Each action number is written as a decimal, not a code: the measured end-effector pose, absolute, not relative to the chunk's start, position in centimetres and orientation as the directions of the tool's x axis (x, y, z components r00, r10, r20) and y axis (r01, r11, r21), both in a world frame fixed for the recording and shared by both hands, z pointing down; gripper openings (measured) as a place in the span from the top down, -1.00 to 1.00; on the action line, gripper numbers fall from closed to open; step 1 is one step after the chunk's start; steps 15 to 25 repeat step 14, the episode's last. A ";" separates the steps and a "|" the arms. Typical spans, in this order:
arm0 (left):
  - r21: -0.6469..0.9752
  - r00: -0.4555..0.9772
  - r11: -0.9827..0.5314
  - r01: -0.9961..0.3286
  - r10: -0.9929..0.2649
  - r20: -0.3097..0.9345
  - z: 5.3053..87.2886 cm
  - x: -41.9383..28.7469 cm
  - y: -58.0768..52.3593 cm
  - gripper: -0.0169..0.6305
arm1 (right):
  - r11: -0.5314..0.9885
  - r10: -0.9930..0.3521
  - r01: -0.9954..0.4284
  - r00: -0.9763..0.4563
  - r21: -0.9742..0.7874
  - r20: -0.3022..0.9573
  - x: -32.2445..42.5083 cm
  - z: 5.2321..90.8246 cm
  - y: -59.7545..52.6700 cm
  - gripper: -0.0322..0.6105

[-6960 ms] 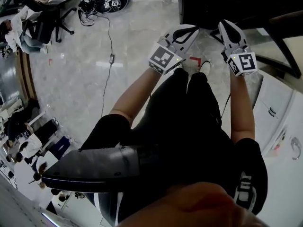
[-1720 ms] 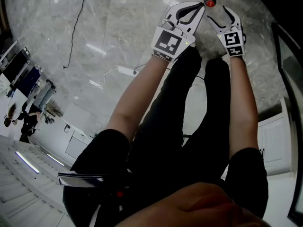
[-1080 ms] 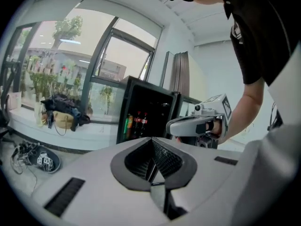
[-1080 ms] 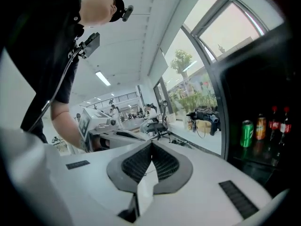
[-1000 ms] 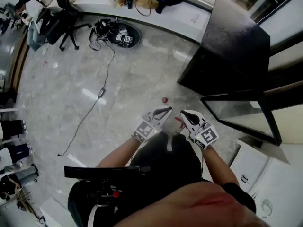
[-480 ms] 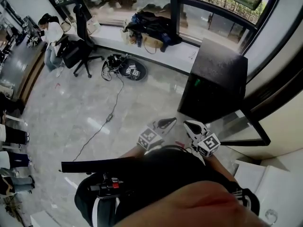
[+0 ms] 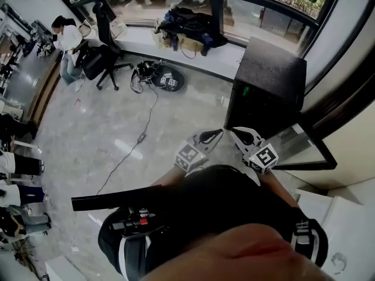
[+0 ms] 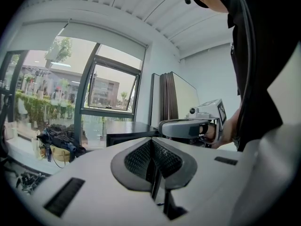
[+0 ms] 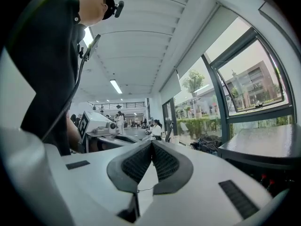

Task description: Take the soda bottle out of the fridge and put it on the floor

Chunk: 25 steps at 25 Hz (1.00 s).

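The black fridge [image 7: 266, 92] stands on the floor just ahead of me, with its glass door [image 7: 299, 152] swung open to the right. No soda bottle shows in any view. My left gripper [image 7: 215, 134] and right gripper [image 7: 237, 132] are held side by side in front of my body, both pointing toward the fridge. Each is shut with nothing between its pads. In the left gripper view the jaws [image 8: 151, 142] meet at the tip, and the fridge [image 8: 127, 130] and the right gripper [image 8: 188, 127] lie beyond. The right gripper view shows shut jaws [image 9: 151, 146] and the fridge top [image 9: 263, 147].
A window ledge [image 7: 176, 43] with bags runs behind the fridge. Cables and a round black device [image 7: 164, 79] lie on the marble floor at left. An office chair [image 7: 102, 60] and a seated person [image 7: 67, 40] are at far left. A white cabinet [image 7: 334, 215] stands at right.
The view has lifted from the floor to the room. A small red-topped object seen on the floor ahead of the grippers a second ago is out of sight. Both grippers stay shut and close together.
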<state>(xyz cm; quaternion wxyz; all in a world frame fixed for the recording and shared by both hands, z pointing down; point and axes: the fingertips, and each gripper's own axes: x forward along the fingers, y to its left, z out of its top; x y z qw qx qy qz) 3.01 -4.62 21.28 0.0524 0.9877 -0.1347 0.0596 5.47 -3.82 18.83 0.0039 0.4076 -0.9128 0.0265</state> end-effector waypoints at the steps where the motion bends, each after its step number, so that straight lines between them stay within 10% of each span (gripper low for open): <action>1: 0.083 0.956 -0.958 -0.275 -0.263 0.131 21.2 3.1 -4.6 0.94 | 0.667 -0.744 -0.744 -0.668 -0.037 0.026 5.6 18.7 -3.9 0.86; 25: 0.048 0.953 -0.955 -0.291 -0.286 0.099 20.0 3.7 -4.2 0.94 | 0.651 -0.758 -0.758 -0.652 -0.039 0.036 6.7 18.6 -3.2 0.86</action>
